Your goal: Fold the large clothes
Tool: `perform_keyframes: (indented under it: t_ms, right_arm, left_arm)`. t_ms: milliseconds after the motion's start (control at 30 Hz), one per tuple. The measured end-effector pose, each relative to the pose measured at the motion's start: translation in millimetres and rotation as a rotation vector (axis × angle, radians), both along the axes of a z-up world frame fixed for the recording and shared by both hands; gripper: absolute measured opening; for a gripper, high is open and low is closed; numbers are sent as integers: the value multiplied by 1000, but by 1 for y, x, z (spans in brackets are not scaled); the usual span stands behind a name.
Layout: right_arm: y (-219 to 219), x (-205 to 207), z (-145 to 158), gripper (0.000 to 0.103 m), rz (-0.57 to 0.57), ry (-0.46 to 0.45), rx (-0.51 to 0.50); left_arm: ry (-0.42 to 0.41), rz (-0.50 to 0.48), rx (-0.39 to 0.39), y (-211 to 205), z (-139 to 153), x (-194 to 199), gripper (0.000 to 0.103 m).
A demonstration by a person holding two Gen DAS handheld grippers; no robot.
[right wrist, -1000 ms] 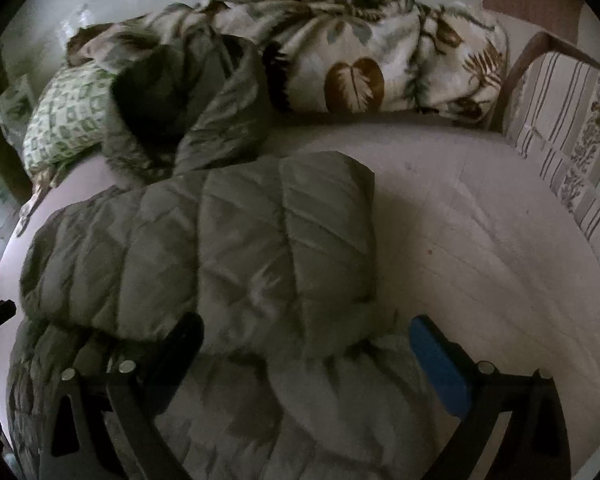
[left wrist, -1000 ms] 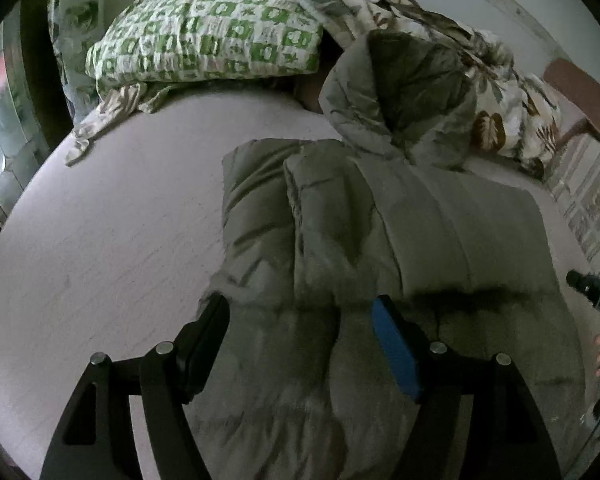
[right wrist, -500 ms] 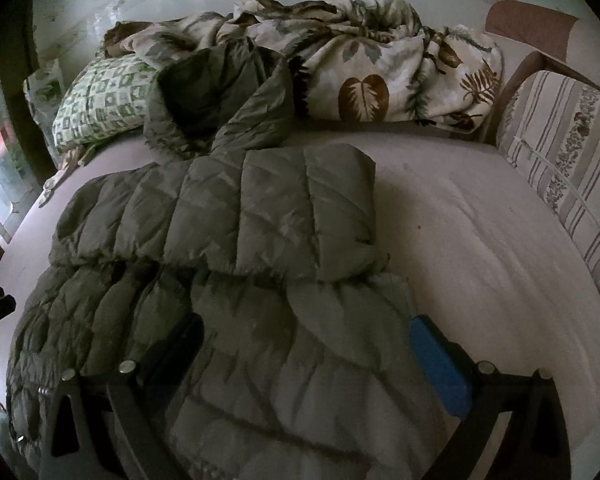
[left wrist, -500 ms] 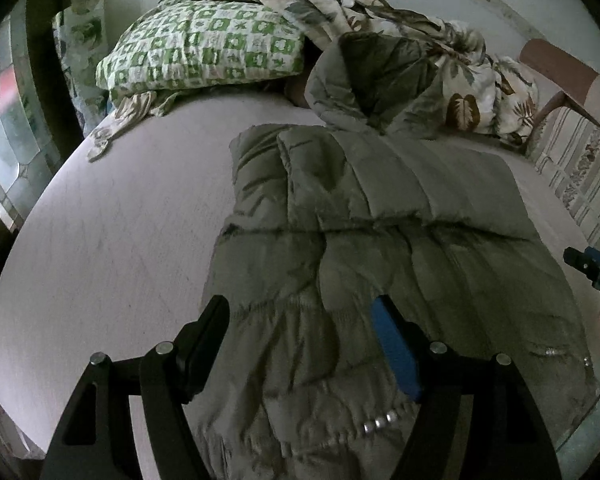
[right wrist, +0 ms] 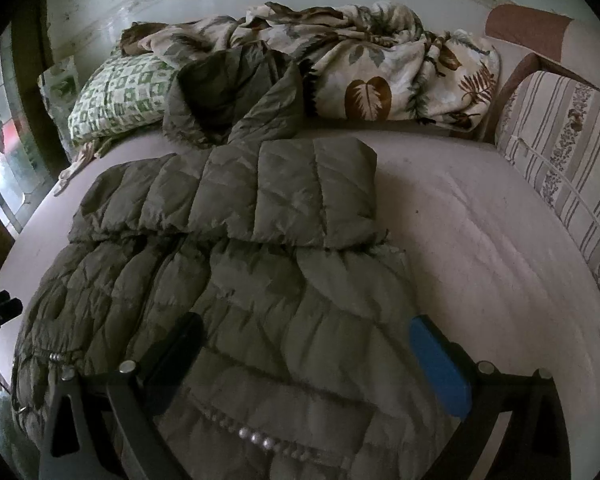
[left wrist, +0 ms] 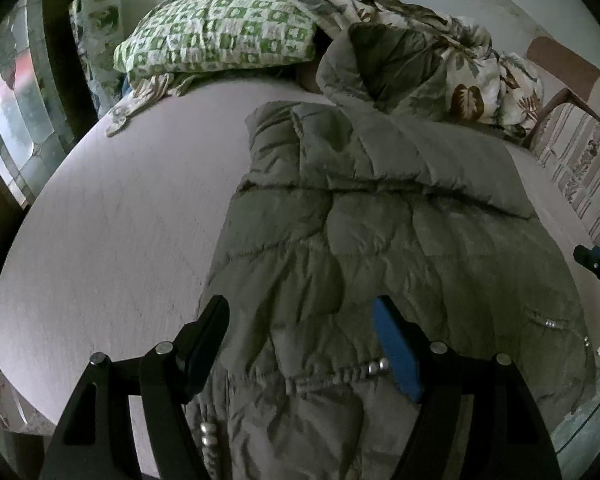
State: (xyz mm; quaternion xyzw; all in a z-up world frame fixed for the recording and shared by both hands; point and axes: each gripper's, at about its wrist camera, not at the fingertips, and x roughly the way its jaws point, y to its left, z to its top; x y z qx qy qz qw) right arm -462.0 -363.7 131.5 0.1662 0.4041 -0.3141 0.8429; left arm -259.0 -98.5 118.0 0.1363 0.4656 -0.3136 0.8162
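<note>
The olive puffer coat (left wrist: 380,240) lies on the bed (left wrist: 120,220), hood toward twelve o'clock. The left gripper (left wrist: 300,336) and right gripper (right wrist: 312,360) both gape wide above its hem, holding nothing.

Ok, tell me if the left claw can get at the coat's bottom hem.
Probably yes. The left claw hangs open right over the coat, the snap-lined hem lies between its fingers, and nothing covers it.
</note>
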Motion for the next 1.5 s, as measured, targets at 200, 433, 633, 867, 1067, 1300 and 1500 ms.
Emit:
perform_keyframes:
  t_ms: [200,433,633,867,1067,1300,1500]
  right_arm:
    - [10,-11,2,103,10,-10,-7]
    - [15,-24,2,103,1,-8,0]
    - [20,-34,0,103,-4,3,1]
    - [28,-48,3,103,4,16,-13]
    - [33,-62,0,103,-3,24,-9]
    - [37,-74,0,103,-6,28,-5]
    - [40,-79,-1,103,7,36,-4]
  left_arm:
    - [27,26,-2,9,-5,-3,77]
    - [24,15,8,14,-6,-9,77]
    - [18,3,2,19,-1,-15,77]
    - [8,-14,7,26,1,-23,77]
    - [11,-21,14,33,-1,-30,77]
    - [6,-24,3,39,2,-36,77]
    - [9,-28,4,45,0,-39,77]
